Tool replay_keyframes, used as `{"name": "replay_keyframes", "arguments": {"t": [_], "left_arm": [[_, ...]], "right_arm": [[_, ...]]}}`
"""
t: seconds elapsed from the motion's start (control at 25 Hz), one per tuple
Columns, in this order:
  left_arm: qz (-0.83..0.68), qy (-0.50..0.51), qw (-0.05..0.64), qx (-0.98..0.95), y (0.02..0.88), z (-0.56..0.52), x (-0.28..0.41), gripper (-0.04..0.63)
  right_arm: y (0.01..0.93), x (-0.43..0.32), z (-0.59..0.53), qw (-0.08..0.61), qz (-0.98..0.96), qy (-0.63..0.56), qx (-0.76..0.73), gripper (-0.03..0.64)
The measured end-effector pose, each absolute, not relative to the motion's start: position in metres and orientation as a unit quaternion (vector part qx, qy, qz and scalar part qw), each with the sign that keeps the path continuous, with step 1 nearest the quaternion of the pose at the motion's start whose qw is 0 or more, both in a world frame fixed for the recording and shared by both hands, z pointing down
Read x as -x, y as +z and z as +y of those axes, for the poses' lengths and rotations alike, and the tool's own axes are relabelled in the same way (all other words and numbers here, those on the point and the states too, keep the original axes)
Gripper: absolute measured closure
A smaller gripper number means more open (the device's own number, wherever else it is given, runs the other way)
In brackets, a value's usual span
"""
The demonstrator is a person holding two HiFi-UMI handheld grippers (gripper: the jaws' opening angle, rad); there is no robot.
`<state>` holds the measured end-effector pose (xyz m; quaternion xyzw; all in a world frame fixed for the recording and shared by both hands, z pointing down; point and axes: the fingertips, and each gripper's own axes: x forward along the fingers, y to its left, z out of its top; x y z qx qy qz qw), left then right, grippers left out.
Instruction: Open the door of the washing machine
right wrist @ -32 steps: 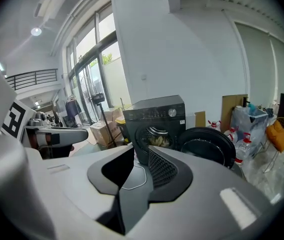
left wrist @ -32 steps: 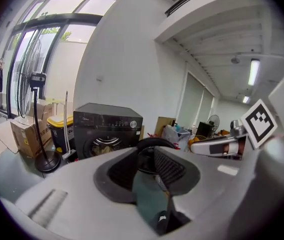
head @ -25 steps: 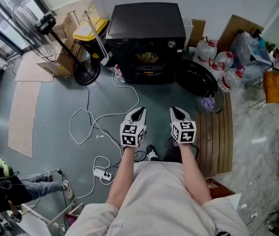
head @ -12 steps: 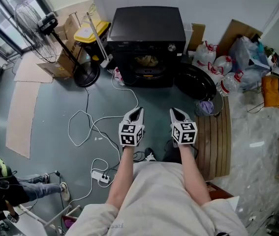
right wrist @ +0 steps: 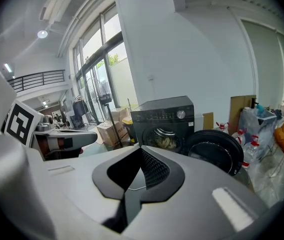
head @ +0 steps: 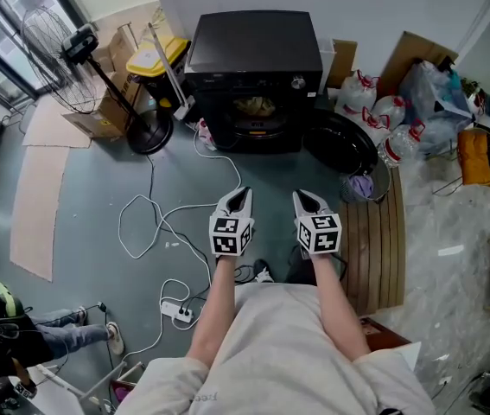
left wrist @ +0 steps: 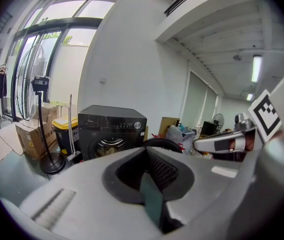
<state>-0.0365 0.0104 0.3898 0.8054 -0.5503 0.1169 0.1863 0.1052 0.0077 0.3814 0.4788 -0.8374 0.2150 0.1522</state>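
Observation:
The black washing machine stands against the far wall. Its round door hangs swung open to the right, and laundry shows in the drum. Both grippers are held side by side over the floor in front of the person, well short of the machine. My left gripper is shut with nothing in it, and my right gripper is shut and empty too. In the left gripper view the machine lies beyond the closed jaws. The right gripper view shows the machine and its open door.
A standing fan, a yellow-lidded bin and cardboard boxes are left of the machine. White cables and a power strip lie on the floor. Bags and water bottles and a slatted wooden board are at the right.
The right gripper has edged slightly to the left. Otherwise both grippers and the open door stand as before.

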Motion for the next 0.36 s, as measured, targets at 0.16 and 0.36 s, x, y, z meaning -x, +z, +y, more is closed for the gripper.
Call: {"name": "replay_keyframes", "arguments": {"t": [0.16,0.36], "left_arm": [[-0.554,0.117,0.187,-0.803,0.3891,0.0066,0.0368,0.538],[-0.555,0.116,0.19,-0.801,0.392,0.0049,0.0375,0.538]], "right_arm": [[0.3813,-0.1047,0.006,0.156,-0.839,0.214,-0.476,0.617],[0.3837,-0.1042,0.0056,0.158,-0.84,0.214,-0.474,0.617]]}}
